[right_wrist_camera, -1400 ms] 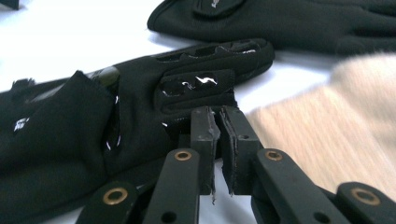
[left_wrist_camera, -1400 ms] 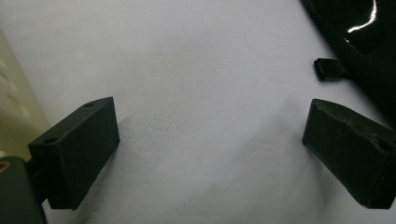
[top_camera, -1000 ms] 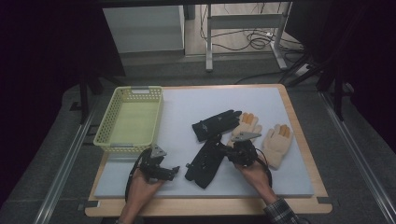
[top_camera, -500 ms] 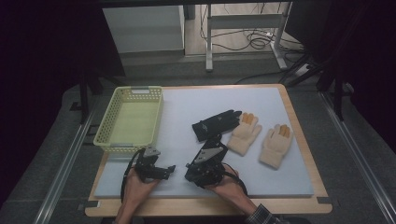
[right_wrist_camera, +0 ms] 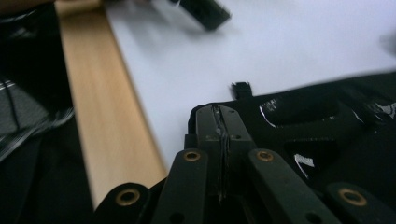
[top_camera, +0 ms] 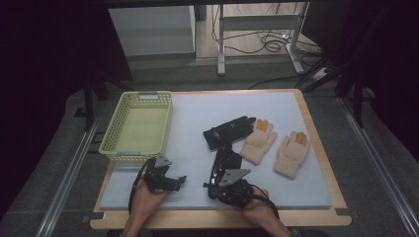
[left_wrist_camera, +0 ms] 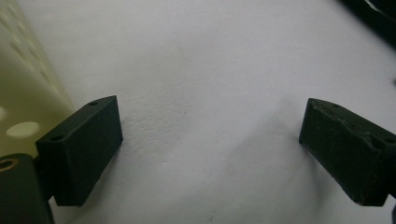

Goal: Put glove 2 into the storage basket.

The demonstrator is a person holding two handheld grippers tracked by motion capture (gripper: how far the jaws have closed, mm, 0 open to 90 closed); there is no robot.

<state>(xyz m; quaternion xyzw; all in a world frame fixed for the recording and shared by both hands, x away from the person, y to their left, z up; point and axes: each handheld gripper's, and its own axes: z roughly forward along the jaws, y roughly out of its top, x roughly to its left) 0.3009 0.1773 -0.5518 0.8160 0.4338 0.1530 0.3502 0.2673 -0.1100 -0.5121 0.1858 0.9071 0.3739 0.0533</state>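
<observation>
Gloves on your worktop: two black (top_camera: 229, 131) (top_camera: 223, 160), two cream (top_camera: 259, 140) (top_camera: 290, 153); one basket (top_camera: 137, 127). Left gripper (top_camera: 174, 181) spread; right gripper (right_wrist_camera: 219, 125) pressed together.

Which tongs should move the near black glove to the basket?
Right. The right tongs are shut on the near black glove's cuff. The left tongs are open over bare mat beside the basket, holding nothing.
</observation>
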